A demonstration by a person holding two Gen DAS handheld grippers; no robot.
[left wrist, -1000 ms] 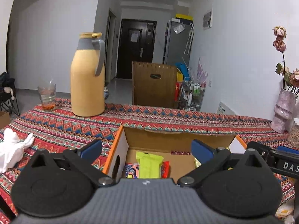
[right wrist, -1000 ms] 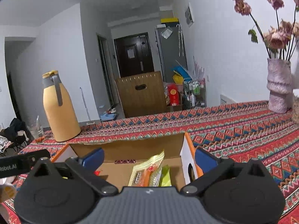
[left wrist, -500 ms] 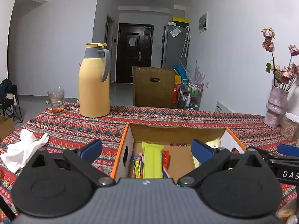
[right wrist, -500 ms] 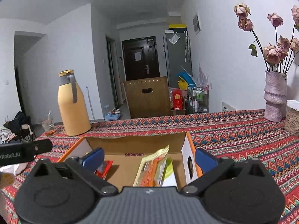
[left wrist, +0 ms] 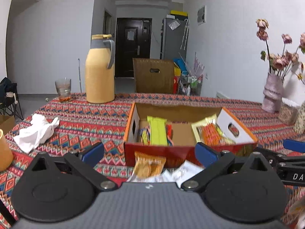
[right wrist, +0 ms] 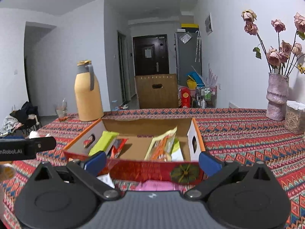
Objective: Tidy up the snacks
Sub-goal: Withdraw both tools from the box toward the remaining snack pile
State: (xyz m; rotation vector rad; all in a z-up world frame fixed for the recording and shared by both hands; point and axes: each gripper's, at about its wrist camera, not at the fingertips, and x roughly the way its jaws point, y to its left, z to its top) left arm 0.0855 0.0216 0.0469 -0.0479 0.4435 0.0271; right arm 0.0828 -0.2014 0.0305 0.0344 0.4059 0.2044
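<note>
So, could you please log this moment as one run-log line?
left gripper: open, empty | right gripper: open, empty | box: holds snacks | orange packet: outside box

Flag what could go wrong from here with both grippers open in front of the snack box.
1. The orange packet lies against the box's red front wall, so the left gripper may nudge the box.
2. White wrappers crowd that packet; a grasp could take two.
3. The pink packet is mostly hidden under the right gripper, so aiming is uncertain.
</note>
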